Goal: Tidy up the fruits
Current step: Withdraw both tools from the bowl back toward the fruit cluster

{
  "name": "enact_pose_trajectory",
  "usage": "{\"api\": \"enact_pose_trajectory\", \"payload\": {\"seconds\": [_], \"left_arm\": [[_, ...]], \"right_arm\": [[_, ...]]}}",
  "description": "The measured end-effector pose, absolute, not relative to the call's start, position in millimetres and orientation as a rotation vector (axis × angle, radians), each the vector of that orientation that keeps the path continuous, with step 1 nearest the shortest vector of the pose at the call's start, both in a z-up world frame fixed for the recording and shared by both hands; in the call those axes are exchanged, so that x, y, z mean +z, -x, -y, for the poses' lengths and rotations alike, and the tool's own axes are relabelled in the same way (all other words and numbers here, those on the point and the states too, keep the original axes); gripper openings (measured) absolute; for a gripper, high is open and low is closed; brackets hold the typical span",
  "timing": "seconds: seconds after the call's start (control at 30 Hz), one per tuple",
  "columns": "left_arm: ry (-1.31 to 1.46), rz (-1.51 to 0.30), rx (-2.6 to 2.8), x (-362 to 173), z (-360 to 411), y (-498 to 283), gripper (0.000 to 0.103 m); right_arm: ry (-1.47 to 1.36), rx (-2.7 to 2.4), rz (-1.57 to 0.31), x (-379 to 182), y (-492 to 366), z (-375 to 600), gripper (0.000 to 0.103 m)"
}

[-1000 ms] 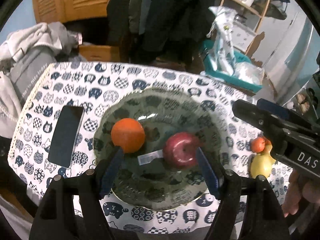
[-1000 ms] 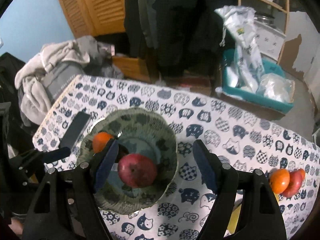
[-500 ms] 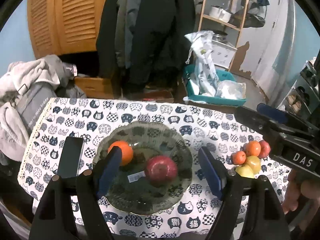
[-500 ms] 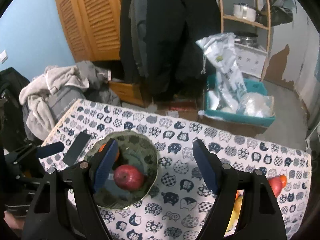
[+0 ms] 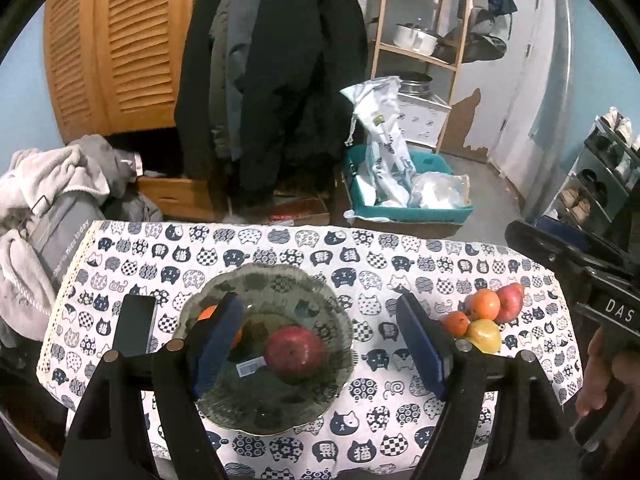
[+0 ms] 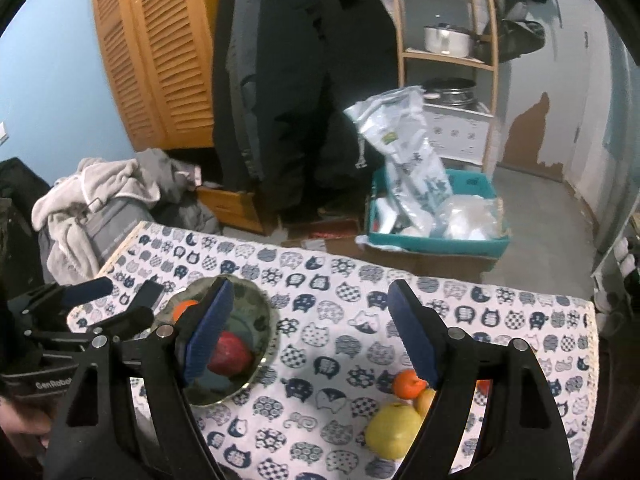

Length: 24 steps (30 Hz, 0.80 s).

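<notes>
A green glass bowl (image 5: 320,304) sits on the cat-print tablecloth and holds a red apple (image 5: 295,353) and an orange (image 5: 207,314), half hidden by a finger. It also shows in the right wrist view (image 6: 256,300) with the apple (image 6: 230,357). At the right lie loose fruits: a yellow apple (image 5: 485,334), two oranges (image 5: 484,304) and a red apple (image 5: 510,300); the yellow apple (image 6: 394,429) and an orange (image 6: 407,383) show in the right wrist view. My left gripper (image 5: 320,340) is open and empty above the bowl. My right gripper (image 6: 310,334) is open and empty above the cloth.
A dark phone (image 5: 135,324) lies left of the bowl. Beyond the table's far edge are a teal bin with bags (image 5: 404,200), a pile of clothes (image 5: 52,196), hanging coats (image 5: 276,80) and a wooden shelf (image 5: 420,40).
Both grippers have pulled up and back from the bowl, so the table looks smaller and more of the room shows. The red apple and orange stay in the bowl.
</notes>
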<state>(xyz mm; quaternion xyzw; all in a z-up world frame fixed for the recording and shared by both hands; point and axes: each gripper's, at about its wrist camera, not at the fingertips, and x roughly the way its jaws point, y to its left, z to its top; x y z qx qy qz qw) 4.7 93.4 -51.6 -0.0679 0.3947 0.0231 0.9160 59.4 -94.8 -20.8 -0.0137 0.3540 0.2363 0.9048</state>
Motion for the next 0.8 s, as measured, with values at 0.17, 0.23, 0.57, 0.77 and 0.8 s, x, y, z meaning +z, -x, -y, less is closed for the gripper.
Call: {"api": "enact_pose_trajectory", "payload": {"seconds": [0.17,0.23,0.57,0.77,0.8], "left_arm": [[0.12,-0.807,0.025,-47,-76,-6,0.081],[0.11,-0.811,0.019,-47,-69,-8,0.081],[0.096,-0.838,-0.029,-50,-35,-20,0.081],[0.063,-0.851,-0.071,-51,-4,-29,0.081],[0.059,-0.853,-0.074,-52,-1,-30,0.081]], "right_arm": [[0.009,0.45,-0.723,-20,-58,121,0.08],[0.004,0.429,-0.724,-21,-58,132,0.08],[-0.014,0.345,-0.721,-25,-57,188,0.08],[-0.031,0.283,-0.733,-33,-58,226,0.08],[-0.035,0.277,-0.737,-34,-58,232,0.08]]}}
